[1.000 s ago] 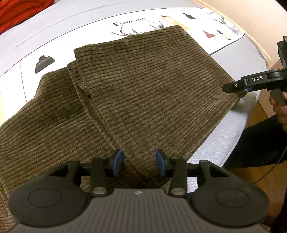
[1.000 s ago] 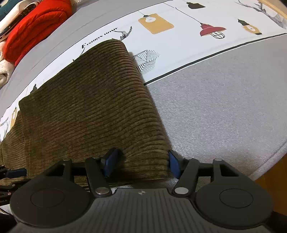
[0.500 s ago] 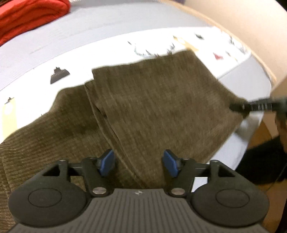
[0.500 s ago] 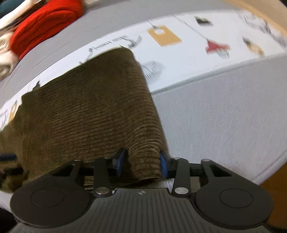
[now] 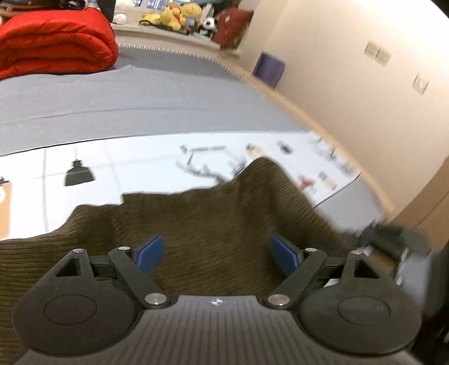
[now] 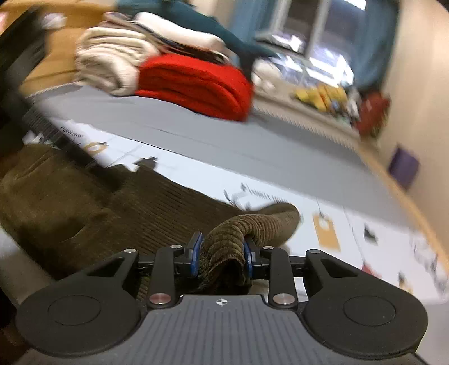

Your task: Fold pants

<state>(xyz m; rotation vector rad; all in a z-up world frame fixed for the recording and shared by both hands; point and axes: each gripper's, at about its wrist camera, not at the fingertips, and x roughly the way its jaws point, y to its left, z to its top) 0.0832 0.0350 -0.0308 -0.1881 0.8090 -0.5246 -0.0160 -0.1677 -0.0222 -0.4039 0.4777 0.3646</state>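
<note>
The brown corduroy pants (image 5: 213, 224) lie on the bed's printed white sheet (image 5: 126, 168). My left gripper (image 5: 216, 255) is open, its blue pads wide apart over the cloth, holding nothing. My right gripper (image 6: 221, 252) is shut on a bunched fold of the pants (image 6: 224, 247) and holds that end lifted off the bed. The rest of the pants (image 6: 84, 205) spreads to the left in the right wrist view. The right gripper also shows, blurred, at the right edge of the left wrist view (image 5: 393, 238).
A folded red blanket (image 5: 53, 42) lies at the far side of the grey bed cover (image 5: 140, 98), with cream and teal bedding (image 6: 118, 61) beside it. A beige wall (image 5: 350, 84) runs along the bed's right side. Stuffed toys (image 5: 174, 16) sit beyond.
My right gripper has closed on the pants' edge and lifted it. My left gripper has opened wider and tilted up. Both views now look across the bed.
</note>
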